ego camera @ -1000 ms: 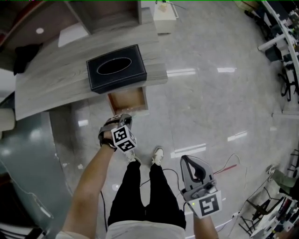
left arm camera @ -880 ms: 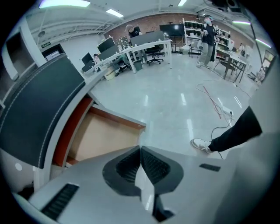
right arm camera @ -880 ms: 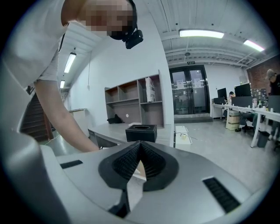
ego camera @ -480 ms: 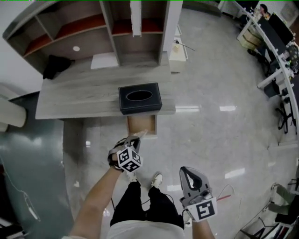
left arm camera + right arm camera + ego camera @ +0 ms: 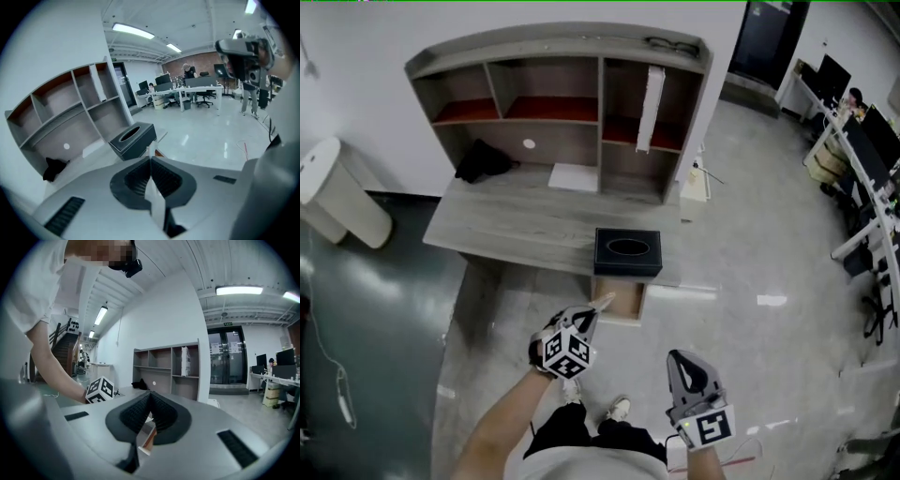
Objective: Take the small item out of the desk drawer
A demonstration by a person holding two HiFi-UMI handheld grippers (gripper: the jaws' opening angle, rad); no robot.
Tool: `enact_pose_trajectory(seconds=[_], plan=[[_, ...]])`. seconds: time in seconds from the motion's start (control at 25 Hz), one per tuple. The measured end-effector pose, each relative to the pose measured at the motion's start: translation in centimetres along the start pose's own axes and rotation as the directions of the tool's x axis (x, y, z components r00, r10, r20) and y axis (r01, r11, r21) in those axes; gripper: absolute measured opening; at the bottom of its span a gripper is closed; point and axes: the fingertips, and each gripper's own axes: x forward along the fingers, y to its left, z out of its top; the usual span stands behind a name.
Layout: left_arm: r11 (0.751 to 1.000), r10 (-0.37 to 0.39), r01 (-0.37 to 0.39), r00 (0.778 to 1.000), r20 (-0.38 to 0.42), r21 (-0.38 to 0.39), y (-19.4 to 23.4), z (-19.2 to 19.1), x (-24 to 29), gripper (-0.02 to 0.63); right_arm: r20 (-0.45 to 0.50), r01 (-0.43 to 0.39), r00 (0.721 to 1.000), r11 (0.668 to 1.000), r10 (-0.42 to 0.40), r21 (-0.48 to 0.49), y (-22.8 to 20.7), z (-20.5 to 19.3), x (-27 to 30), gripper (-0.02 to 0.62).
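Observation:
The wooden desk drawer [image 5: 620, 300] stands pulled open under the desk's front edge, below a black tissue box [image 5: 627, 252]. My left gripper [image 5: 589, 320] hovers just in front of the drawer, shut on a thin white flat item [image 5: 603, 302] that pokes out past the fingertips. In the left gripper view the same white item [image 5: 153, 193] stands on edge, pinched between the ribbed pads, with the left gripper [image 5: 150, 158] aimed at the tissue box [image 5: 132, 139]. My right gripper [image 5: 688, 373] hangs lower right over the floor, shut and empty; its pads meet in the right gripper view [image 5: 150, 393].
A grey desk [image 5: 516, 225] carries a hutch with open shelves [image 5: 562, 103], a black bundle [image 5: 483, 161] and a white sheet [image 5: 573, 177]. A white bin [image 5: 337, 192] stands at the left. The person's legs and shoes [image 5: 617, 410] are below. Office desks [image 5: 862, 159] lie at the far right.
The view has tilted up, showing the whole hutch. My left gripper has drawn back from the drawer front with the white item in its jaws. The right gripper has hardly moved.

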Motion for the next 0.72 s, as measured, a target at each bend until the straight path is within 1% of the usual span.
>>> enact_pose_trajectory(seconds=[0.16,0.32,0.48,0.64,0.72], plan=[[0.994,0.056,-0.052,0.997,0.045,-0.094,2.5,0.7,-4.4,0.018,0.048,-0.018,0.999,0.999,0.02,-0.039,0.9,2.7,0.7,0.021],[0.982,0.109,-0.092,0.99,0.094,-0.165,4.2,1.6,-8.2,0.018,0.075,-0.025,0.997,0.998,0.03,-0.063,1.7,4.6,0.4,0.021],[0.967,0.166,-0.13,0.973,0.159,-0.218,6.2,3.5,-11.8,0.018,0.092,-0.029,0.995,0.996,0.037,-0.086,1.8,5.7,0.7,0.021],[0.956,0.202,-0.142,0.954,0.223,-0.259,7.6,5.7,-15.5,0.018,0.112,-0.028,0.993,0.995,0.039,-0.091,1.8,7.3,0.6,0.021],[0.949,0.223,-0.15,0.94,0.257,-0.277,8.4,6.7,-17.4,0.018,0.121,-0.022,0.992,0.995,0.034,-0.096,1.4,8.1,0.6,0.021]])
